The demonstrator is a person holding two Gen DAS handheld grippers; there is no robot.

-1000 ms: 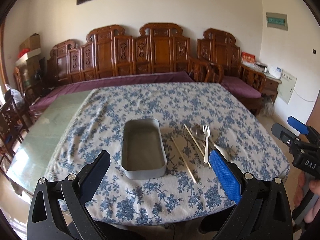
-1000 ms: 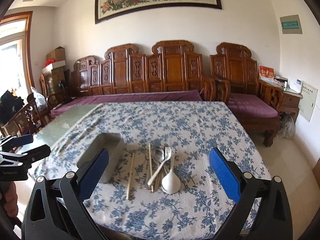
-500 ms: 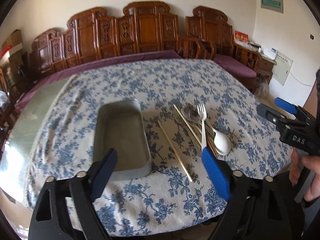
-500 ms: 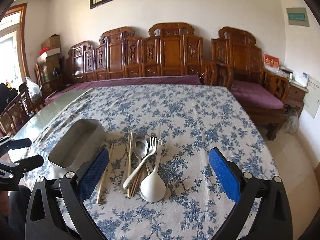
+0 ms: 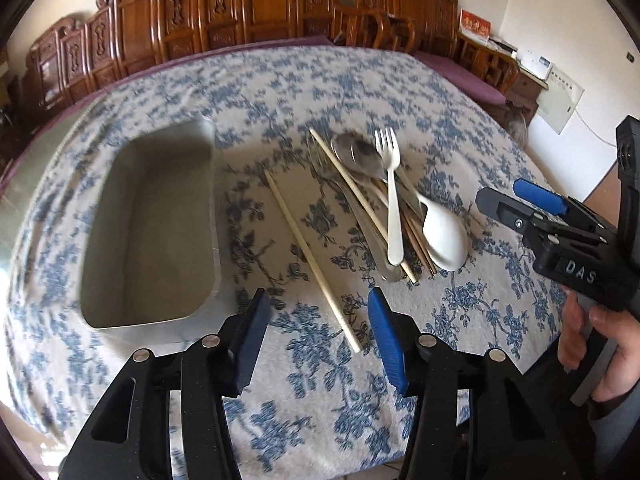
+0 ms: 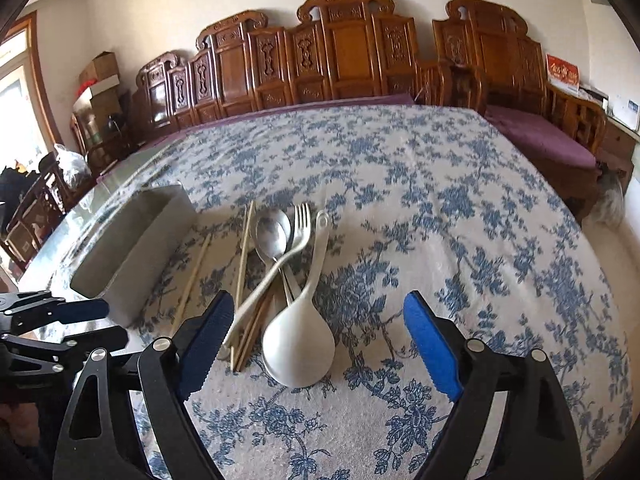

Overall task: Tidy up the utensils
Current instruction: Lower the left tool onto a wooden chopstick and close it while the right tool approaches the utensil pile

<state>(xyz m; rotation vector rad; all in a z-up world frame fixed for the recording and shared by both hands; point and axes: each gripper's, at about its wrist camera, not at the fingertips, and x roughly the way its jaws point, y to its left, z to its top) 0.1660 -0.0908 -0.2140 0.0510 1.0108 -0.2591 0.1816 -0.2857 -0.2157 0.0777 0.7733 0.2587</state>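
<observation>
A grey metal tin lies empty on the flowered tablecloth. Right of it lies a single pale chopstick, then a pile: a white fork, a metal spoon, a white ladle-like spoon and more chopsticks. My left gripper hovers over the near end of the single chopstick, jaws closing, pads not touching it. My right gripper hangs above the white spoon's bowl, jaws wide and starting to close, nothing gripped.
The tablecloth covers a table whose glass top shows bare at the left. Carved wooden benches line the far wall. A hand holds the right gripper's handle at the table's right edge.
Both grippers have dropped toward the table and tilted down. The left jaws have narrowed a lot over the single chopstick; the right ones only slightly, now over the white spoon.
</observation>
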